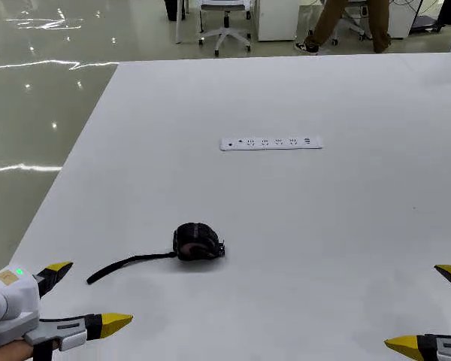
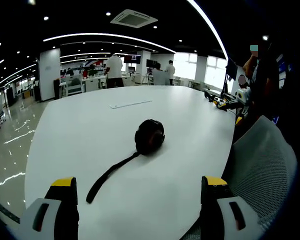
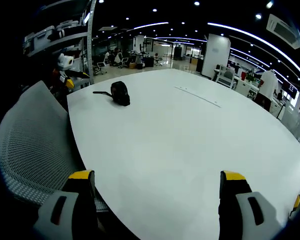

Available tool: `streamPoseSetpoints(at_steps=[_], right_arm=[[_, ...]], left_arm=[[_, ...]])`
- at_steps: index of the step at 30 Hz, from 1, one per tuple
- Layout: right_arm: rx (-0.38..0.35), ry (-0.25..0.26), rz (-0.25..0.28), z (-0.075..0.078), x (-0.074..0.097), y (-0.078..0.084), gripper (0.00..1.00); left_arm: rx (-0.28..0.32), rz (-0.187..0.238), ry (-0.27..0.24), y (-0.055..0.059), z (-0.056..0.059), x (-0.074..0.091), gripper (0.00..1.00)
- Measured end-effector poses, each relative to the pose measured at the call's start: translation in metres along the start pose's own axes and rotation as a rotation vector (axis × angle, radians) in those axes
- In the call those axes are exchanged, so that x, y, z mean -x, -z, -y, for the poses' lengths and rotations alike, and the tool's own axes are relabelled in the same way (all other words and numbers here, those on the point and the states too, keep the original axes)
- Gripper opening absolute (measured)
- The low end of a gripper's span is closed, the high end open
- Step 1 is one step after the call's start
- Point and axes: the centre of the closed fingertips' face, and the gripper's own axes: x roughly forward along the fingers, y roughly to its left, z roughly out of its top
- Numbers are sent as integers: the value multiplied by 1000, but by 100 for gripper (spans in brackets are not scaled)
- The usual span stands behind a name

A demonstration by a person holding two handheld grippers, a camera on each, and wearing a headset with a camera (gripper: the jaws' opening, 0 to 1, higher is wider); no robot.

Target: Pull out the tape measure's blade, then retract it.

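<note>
On the table (image 1: 361, 226), one tape measure (image 1: 198, 242), one power strip (image 1: 270, 143), perhaps five-socket.

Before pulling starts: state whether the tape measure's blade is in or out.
In: no blade extends from the round black tape measure; its black strap lies loose.

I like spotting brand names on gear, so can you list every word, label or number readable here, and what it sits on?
No text in these pictures can be read.
Tape measure: black case, no legible brand or numbers.
Power strip: its small marks are too small to read.
Screen in the far room: blurred, unreadable.
</note>
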Motion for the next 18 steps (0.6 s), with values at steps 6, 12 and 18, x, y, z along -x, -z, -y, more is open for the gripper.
streamPoseSetpoints(at_steps=[6, 12, 18], right_arm=[[35, -47, -11, -5, -16, -16, 100], [92, -112, 7, -14, -40, -46, 100], [160, -172, 12, -20, -69, -73, 100]], left_arm=[[-232, -109, 89, -31, -3, -40, 92], [-400, -196, 230, -68, 12, -97, 84], [-560, -341, 379, -68, 40, -146, 77]])
